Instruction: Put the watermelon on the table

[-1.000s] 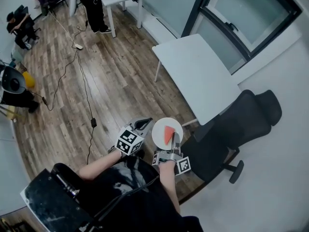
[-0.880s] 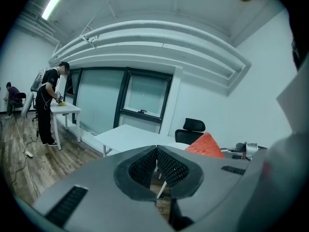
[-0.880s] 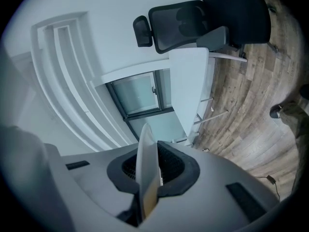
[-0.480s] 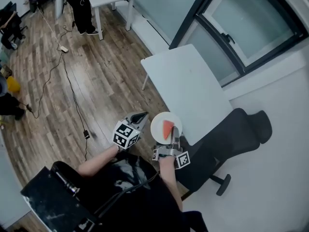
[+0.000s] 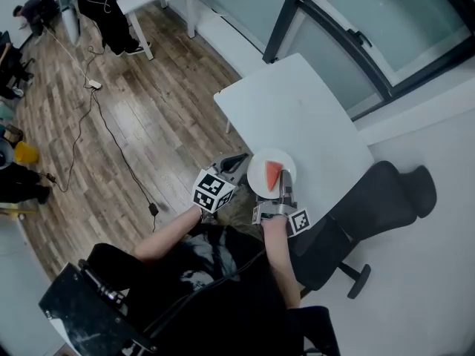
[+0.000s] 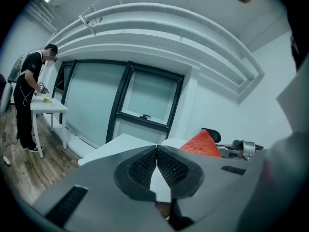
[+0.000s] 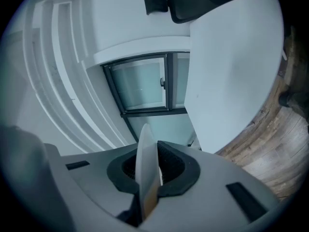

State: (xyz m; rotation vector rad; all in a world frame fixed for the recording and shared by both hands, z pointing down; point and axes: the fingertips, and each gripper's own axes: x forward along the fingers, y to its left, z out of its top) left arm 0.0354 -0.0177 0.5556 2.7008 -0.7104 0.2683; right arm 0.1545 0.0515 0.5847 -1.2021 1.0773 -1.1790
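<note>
Tabletop [image 5: 297,110], white, stands just ahead of the person, with a black office chair [image 5: 375,199] beside it. Both forearms reach forward side by side, bent at the elbow. The right gripper [image 5: 285,181] points level and is rolled onto its side. Its jaws are clenched on the rim of a white plate [image 5: 260,175], held over the tabletop's near edge. The left gripper [image 5: 239,160] tips slightly downward just beside the plate, jaws pressed together on nothing. The watermelon [image 5: 274,173], a red wedge, sits on the plate.
</note>
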